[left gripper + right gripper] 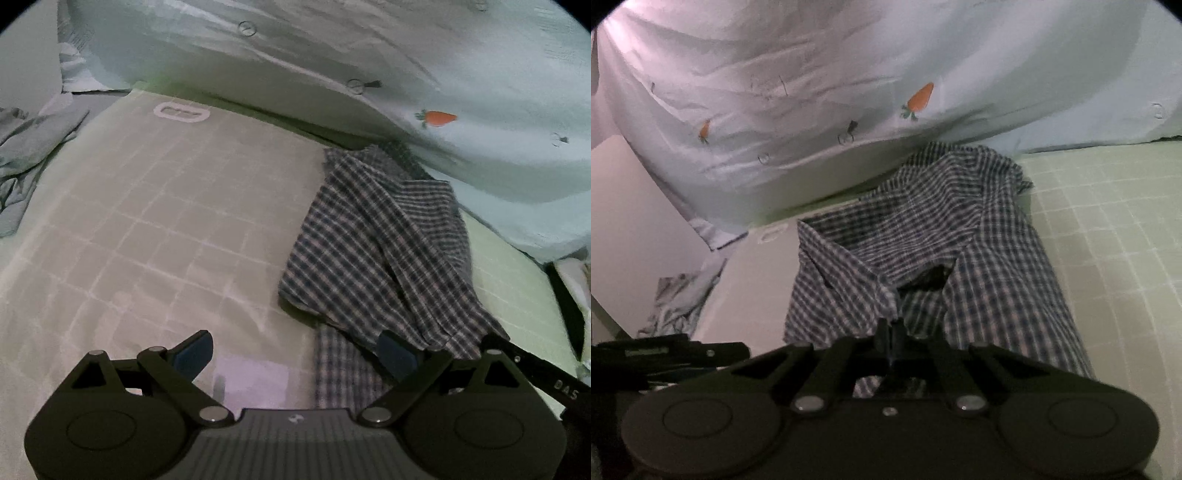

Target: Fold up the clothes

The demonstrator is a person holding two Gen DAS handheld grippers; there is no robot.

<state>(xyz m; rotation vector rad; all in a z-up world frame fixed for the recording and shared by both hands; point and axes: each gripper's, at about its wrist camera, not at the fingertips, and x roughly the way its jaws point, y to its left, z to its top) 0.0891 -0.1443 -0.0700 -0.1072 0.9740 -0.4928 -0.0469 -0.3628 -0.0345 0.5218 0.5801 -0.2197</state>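
Note:
A blue and white checked shirt (373,240) lies bunched on the pale green gridded mat (155,221), stretching from the quilt down to the near right. My left gripper (295,354) is open, its blue fingers (194,352) spread just above the mat, the right one at the shirt's near edge. In the right wrist view my right gripper (892,334) is shut on a fold of the checked shirt (923,229), which bunches and lifts toward it. The right gripper's black body also shows in the left wrist view (535,373) at the lower right.
A pale blue quilt with carrot prints (406,74) is heaped along the far side of the mat. A crumpled grey garment (26,155) lies at the far left. The mat (1108,229) stretches on to the right of the shirt. A white panel (631,229) stands at the left.

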